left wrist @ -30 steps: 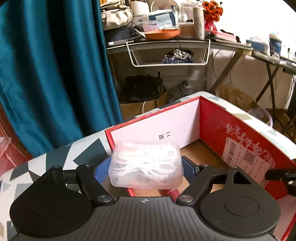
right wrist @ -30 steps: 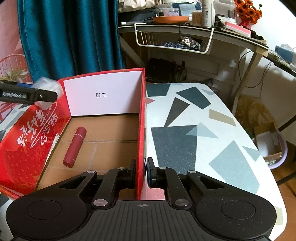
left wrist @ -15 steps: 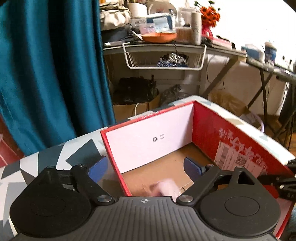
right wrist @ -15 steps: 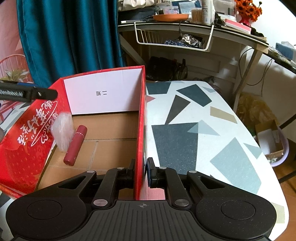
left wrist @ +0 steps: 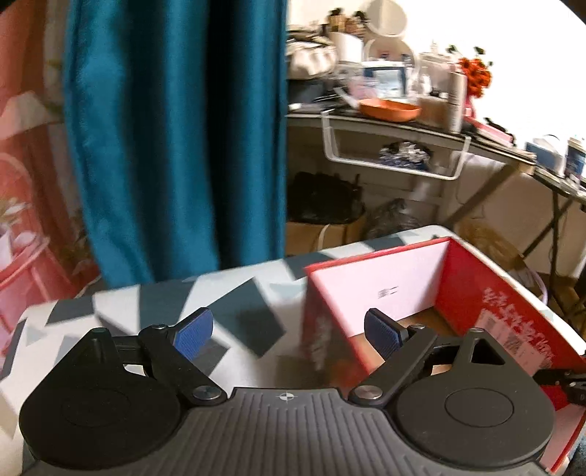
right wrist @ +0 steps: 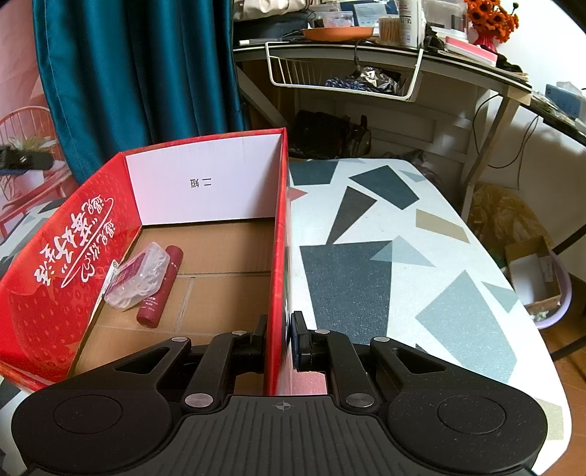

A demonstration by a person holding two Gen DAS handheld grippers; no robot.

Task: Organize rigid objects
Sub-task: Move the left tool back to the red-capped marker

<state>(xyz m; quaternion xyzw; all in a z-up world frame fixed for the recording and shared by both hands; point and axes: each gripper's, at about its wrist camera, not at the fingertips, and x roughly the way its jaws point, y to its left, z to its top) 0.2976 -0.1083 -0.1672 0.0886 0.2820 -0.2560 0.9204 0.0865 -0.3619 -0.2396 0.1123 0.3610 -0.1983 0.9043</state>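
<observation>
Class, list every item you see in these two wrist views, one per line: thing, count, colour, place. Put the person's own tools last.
Cardboard box: one, red outside, brown floor, on the table's left part.
Clear plastic container: one, transparent with white contents, in the box, leaning on the tube and the left wall.
Tube: one, dark red, lying on the box floor.
Table: one, white with grey and tan shapes.
Curtain: one, teal, behind the box.
Wire basket: one, white, under the back desk.
Dish: one, orange, on the back desk.
Flowers: one bunch, orange, on the back desk.
Left gripper: open, empty.
Right gripper: shut on the box's right wall.
</observation>
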